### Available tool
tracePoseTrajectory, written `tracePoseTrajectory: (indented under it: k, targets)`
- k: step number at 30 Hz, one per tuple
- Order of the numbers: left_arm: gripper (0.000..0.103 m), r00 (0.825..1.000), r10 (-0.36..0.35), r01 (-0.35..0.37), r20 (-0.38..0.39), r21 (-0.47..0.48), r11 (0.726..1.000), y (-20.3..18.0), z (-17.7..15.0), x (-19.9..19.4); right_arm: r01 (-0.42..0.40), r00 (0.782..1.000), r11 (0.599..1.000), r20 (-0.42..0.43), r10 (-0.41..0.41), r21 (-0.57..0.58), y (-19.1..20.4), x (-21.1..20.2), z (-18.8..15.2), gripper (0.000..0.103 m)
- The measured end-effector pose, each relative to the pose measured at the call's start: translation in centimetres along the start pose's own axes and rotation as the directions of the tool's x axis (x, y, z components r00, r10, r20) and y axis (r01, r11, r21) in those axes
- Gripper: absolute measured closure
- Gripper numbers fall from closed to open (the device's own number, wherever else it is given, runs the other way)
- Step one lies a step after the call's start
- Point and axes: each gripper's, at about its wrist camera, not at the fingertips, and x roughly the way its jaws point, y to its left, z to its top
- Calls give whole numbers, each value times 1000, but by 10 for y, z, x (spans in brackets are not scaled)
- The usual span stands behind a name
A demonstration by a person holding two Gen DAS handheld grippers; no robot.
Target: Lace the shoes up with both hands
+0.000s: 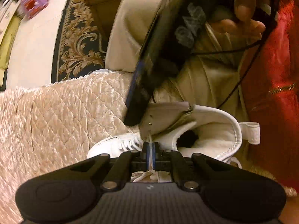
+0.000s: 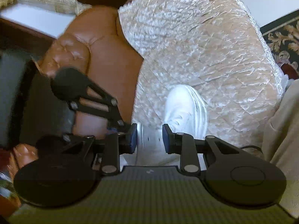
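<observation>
- The left gripper [image 1: 150, 146], seen from its own camera, points down at the shoe, and its jaws are pressed together on a white lace [image 1: 149, 138]. The lace runs up from between the blue pads to an eyelet in the flap above.
- The white shoe [image 1: 209, 128] lies on a quilted pink-beige cover [image 1: 56, 115], toe toward 9 o'clock in the left view and collar open toward 3 o'clock, with a heel loop [image 1: 252, 132] sticking out at the far right.
- The right gripper [image 1: 138, 110] enters the left view from 1 o'clock as a dark, blurred bar. Its tip meets the shoe's grey eyelet flap [image 1: 164, 117].
- A hand [image 1: 244, 9] grips that tool at 1 o'clock, beside a red garment [image 1: 276, 65] along the right edge.
- In the right view, the right gripper [image 2: 149, 138] stands partly open, its pads on either side of a strip of the shoe's white upper [image 2: 149, 140]. Blur keeps me from telling whether the pads press on it.
- The shoe's toe [image 2: 185, 108] points toward 12 o'clock in the right view, on the same quilted cover [image 2: 205, 46].
- The left gripper's linkage [image 2: 89, 97] crosses at 9 o'clock, in front of a brown leather cushion [image 2: 104, 56].
- A patterned dark rug [image 1: 78, 43] lies on the floor at 11 o'clock in the left view.
</observation>
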Motion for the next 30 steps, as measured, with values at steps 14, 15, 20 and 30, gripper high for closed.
tracePoseTrajectory:
  k: [14, 15, 20, 30]
  targets:
    - [100, 993, -3, 27, 115, -204, 979, 11, -21, 5, 122, 993, 993, 6, -122, 1, -20, 4, -5, 70]
    - [100, 993, 2, 24, 120, -215, 976, 11, -22, 5, 80, 997, 997, -2, -80, 23, -23, 4, -6, 70]
    - [100, 989, 14, 27, 150, -268, 963, 12, -28, 5, -43, 998, 983, -35, 50, 177, -41, 11, -9, 70]
    - [100, 985, 35, 21, 172, -314, 949, 8, -32, 2, -140, 986, 923, -34, 163, 357, -58, 41, -25, 88]
